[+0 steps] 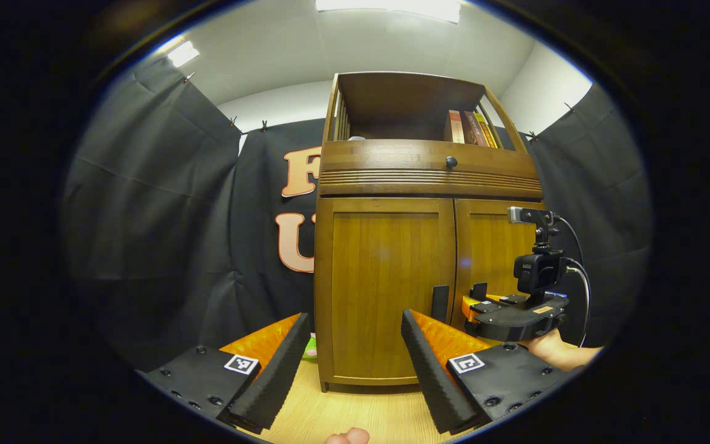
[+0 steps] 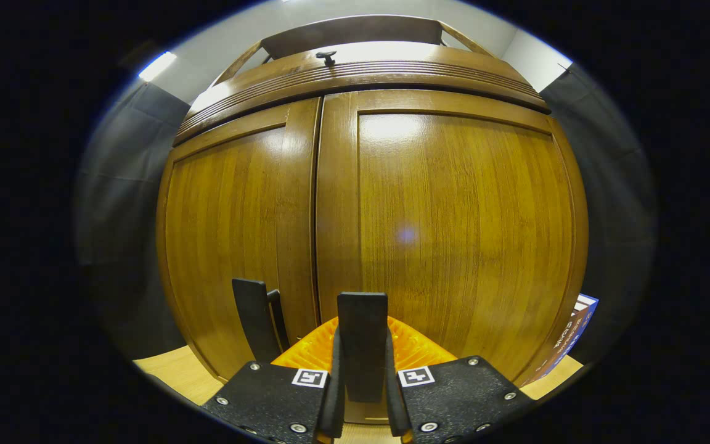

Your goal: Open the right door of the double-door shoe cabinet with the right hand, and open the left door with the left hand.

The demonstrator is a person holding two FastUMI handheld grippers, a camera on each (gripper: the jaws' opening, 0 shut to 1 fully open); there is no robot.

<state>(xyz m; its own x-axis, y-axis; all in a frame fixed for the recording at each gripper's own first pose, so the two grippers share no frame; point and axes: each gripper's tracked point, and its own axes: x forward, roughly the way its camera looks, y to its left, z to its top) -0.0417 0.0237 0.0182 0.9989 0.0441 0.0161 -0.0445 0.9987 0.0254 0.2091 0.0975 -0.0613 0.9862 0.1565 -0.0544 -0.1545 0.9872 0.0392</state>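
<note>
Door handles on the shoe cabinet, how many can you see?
2. The left door handle stands free beside the centre seam. The right door handle sits between the right tongs, which are closed on it. The drawer above has a separate knob.

Bright ceiling panels (image 1: 392,7) light the booth evenly from above. Glare sits on the right door (image 2: 453,234) near its top, with a faint lens spot lower down. Both views bulge hard at the edges; focus stays sharp throughout.

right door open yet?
No. In the right gripper view the right door sits flush with the left door, both closed.
</note>
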